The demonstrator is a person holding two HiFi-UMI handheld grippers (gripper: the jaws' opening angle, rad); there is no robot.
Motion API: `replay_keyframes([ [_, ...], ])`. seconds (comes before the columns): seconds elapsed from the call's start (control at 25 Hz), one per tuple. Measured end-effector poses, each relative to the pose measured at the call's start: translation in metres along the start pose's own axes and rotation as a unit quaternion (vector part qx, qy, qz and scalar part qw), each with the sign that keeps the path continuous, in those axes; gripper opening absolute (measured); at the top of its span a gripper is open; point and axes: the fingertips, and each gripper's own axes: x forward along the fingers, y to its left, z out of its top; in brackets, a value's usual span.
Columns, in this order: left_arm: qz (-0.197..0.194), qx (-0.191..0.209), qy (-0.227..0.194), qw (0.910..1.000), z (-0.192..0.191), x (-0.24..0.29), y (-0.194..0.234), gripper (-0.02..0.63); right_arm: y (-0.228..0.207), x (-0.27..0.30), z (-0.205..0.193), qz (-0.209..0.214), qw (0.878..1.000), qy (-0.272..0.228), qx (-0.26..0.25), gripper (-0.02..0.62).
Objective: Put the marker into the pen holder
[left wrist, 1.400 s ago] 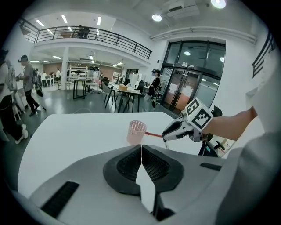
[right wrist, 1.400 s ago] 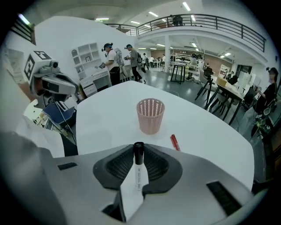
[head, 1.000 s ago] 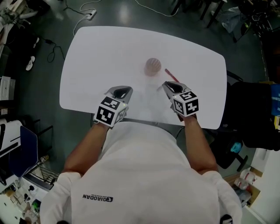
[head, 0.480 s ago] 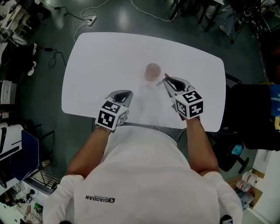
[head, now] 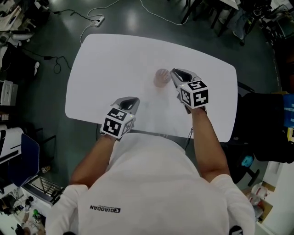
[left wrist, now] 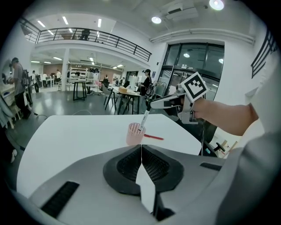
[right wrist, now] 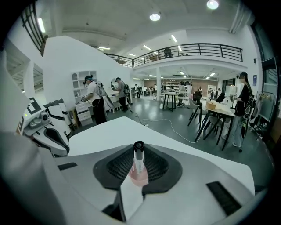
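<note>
A pink mesh pen holder stands in the middle of the white table. My right gripper hovers just right of it, shut on a white marker with a dark cap. The marker hangs tilted, and its lower end dips into the holder's mouth. My left gripper rests near the table's front edge, jaws pressed together with nothing between them. It appears at the left of the right gripper view.
A thin red pen lies on the table just right of the holder; the head view hides it under the right gripper. Cables run over the floor beyond the table. A dark chair stands to the right.
My right gripper has moved forward and left with the marker, from near the front edge to just beside the holder, covering the red pen. The left gripper has hardly shifted.
</note>
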Motion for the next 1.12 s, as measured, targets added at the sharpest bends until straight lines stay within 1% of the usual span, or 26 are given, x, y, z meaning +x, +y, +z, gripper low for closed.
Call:
replay_keyframes([
  [0.2, 0.012, -0.012, -0.004, 0.9998, -0.001, -0.007, 0.009, 0.029, -0.007, 0.028, -0.023, 0.004, 0.999, 0.036, 0.013, 0.086],
  [0.4, 0.023, -0.023, -0.007, 0.9994, -0.008, -0.017, 0.019, 0.029, -0.005, 0.048, -0.039, 0.015, 0.998, 0.066, 0.017, 0.086],
  [0.52, 0.029, -0.029, -0.007, 0.9991, -0.012, -0.018, 0.021, 0.029, -0.006, 0.055, -0.048, 0.021, 0.997, 0.079, 0.016, 0.086],
  [0.72, 0.029, -0.036, -0.005, 0.9989, -0.017, -0.019, 0.027, 0.029, -0.001, 0.066, -0.059, 0.033, 0.994, 0.097, 0.029, 0.087],
  [0.96, 0.023, -0.03, -0.008, 0.9992, -0.01, -0.017, 0.028, 0.029, -0.002, 0.071, -0.064, 0.027, 0.994, 0.106, 0.023, 0.089],
  [1.12, 0.019, -0.027, -0.008, 0.9994, -0.006, -0.015, 0.028, 0.029, -0.006, 0.069, -0.06, 0.02, 0.995, 0.095, 0.029, 0.091],
])
